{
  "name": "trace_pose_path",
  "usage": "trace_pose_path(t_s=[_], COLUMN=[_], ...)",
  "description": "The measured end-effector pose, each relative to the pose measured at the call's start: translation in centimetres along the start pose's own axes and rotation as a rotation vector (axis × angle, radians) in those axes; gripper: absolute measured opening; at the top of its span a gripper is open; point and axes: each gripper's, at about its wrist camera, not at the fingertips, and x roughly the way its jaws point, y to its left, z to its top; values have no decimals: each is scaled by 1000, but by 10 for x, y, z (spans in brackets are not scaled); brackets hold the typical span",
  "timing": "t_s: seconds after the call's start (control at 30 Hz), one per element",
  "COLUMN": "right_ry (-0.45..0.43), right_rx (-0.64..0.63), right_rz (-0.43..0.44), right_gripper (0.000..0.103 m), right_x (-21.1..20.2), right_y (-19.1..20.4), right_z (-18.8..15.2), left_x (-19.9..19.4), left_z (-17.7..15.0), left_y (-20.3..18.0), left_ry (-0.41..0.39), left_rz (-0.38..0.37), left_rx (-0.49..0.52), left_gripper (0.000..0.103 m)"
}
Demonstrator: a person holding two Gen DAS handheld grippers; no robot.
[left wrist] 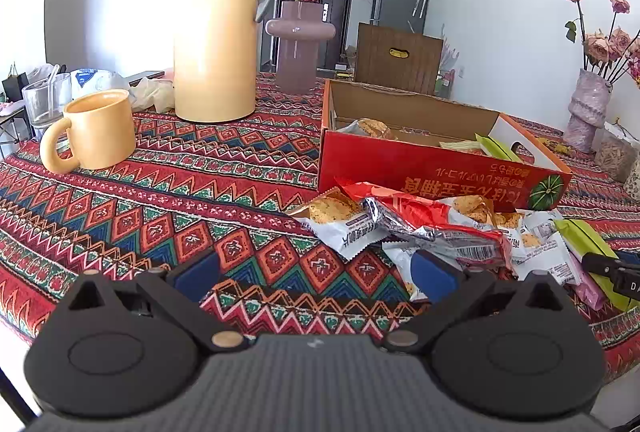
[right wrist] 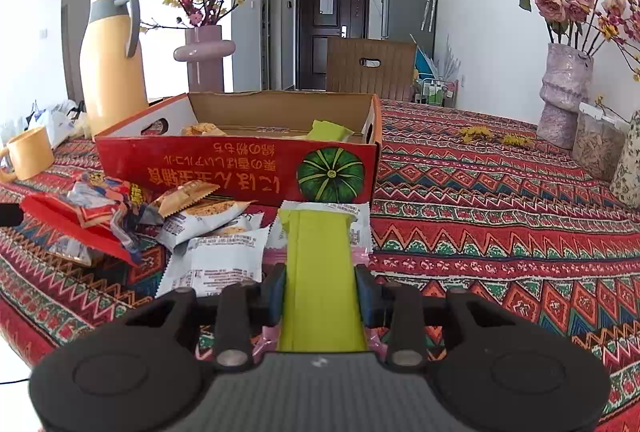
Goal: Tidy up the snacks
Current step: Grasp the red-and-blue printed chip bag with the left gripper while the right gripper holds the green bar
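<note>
A red cardboard box (left wrist: 420, 161) (right wrist: 240, 167) lies open on the patterned tablecloth with a few snack packets inside. In front of it sits a loose pile of snack packets (left wrist: 404, 224) (right wrist: 200, 228), red, silver and white. My right gripper (right wrist: 321, 290) is shut on a long lime-green packet (right wrist: 320, 260), its blue pads pressing both long edges; pink and white wrappers lie beneath. The same green packet (left wrist: 588, 238) shows at the right of the left wrist view. My left gripper (left wrist: 316, 274) is open over bare cloth, its right pad (left wrist: 434, 274) beside the pile.
A yellow thermos jug (left wrist: 216, 31) and yellow mug (left wrist: 100, 131) stand at the back left. A mauve flower vase (left wrist: 298, 47) is behind the box, a brown chair (left wrist: 398, 55) beyond it. A pink rose vase (right wrist: 564, 91) and jars stand at the right.
</note>
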Motion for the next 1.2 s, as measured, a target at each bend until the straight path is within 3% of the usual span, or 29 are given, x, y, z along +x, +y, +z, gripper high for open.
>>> trace_pose_path(t_s=[0.47,0.53,0.57,0.8,0.9,1.03,1.2], right_ry=[-9,-9,-14,-48,-71,-95,-102], right_rx=[3,-1,3,52,77,95,122], right_rz=[-5,-3,3,-7,-6,-5,8], right_gripper=[45,42,35,34,34,34,35], right_x=[0,1,0,-7,-11,-17,-18], right_y=[8,9,9,2,-2,-7,-14], right_z=[-8,-7,-6,-9,-9,-9,-11], left_x=[3,3,2,6,20,50,81], left_z=[-1,2,4,38,56,75,79], left_y=[-4,-5,-6,-28,-49,-79,-113], left_ry=[15,14,12,15,59,185,294], left_rz=[-8,-10,-12,-24,-21,-2,44], left_rx=[5,1,-1,20,56,114,215], left_gripper=[103,103,103,103,103,103,103])
